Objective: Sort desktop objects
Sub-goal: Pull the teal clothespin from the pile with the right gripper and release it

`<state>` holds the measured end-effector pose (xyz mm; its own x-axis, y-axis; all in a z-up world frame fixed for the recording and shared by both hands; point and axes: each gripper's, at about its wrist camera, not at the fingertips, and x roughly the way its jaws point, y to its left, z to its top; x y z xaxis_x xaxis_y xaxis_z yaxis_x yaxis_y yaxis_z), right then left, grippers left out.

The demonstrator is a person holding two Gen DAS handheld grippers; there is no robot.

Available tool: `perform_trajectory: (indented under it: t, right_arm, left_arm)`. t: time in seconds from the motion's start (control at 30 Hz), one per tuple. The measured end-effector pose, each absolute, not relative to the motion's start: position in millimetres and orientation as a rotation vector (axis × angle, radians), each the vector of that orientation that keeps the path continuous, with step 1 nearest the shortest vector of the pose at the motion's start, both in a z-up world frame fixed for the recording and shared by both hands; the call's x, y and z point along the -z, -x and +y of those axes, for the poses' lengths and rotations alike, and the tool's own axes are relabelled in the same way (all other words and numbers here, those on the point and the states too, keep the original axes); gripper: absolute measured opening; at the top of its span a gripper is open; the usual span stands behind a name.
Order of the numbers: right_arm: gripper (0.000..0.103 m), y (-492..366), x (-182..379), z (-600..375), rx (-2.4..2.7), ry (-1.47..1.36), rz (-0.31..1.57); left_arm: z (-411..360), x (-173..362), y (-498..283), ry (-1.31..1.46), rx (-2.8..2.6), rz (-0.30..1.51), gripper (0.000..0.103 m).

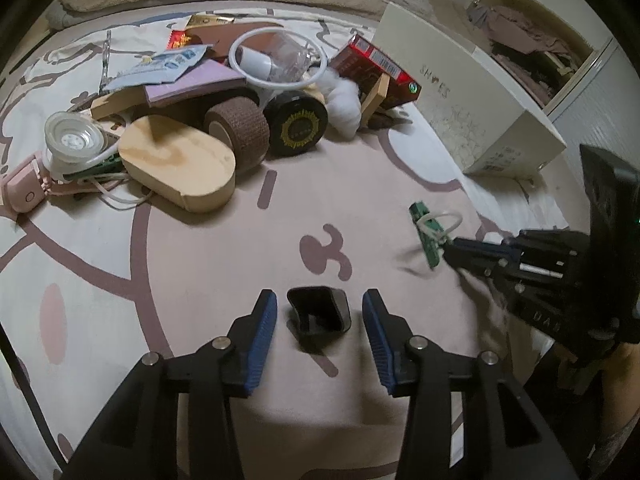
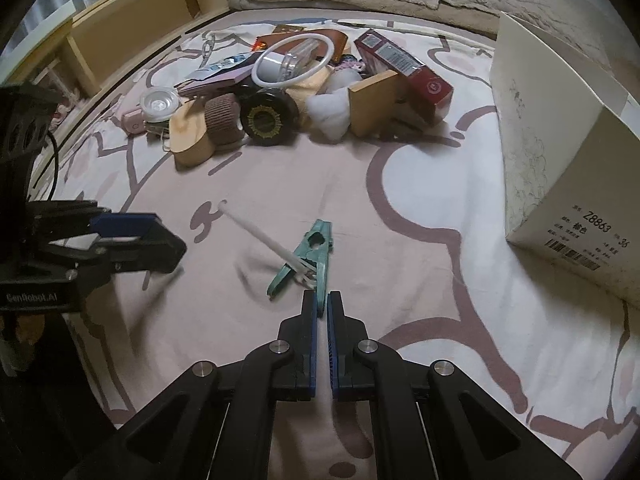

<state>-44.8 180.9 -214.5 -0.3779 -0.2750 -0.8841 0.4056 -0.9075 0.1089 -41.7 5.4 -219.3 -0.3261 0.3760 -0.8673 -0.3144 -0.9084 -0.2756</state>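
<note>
The green clip (image 2: 306, 258) was pinched tight in the right gripper (image 2: 322, 298), while the left gripper (image 1: 319, 310) was held open around a loose black cup (image 1: 320, 314), best lifted slowly.

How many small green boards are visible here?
2. One green board is pinched by the right gripper; a second green board lies partly under the clear round lid. More may be hidden in the pile.
</note>
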Motion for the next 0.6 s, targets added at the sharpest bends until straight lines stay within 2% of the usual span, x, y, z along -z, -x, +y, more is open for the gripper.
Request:
perform_trajectory:
  t: [0.53, 0.57, 0.6]
  right_arm:
    - [0.006, 63, 213, 206, 2.426, -1.457, 0.175]
    - [0.009, 63, 213, 208, 2.423, -1.456, 0.171]
    - [0.025, 62, 212, 209, 2.416, -1.454, 0.168]
  left_arm:
    - [7, 222, 40, 1.520, -2.248, -0.064, 0.044]
    - [7, 222, 40, 1.520, -2.247, -0.067, 0.044]
    - [7, 222, 40, 1.521, -2.247, -0.069, 0.044]
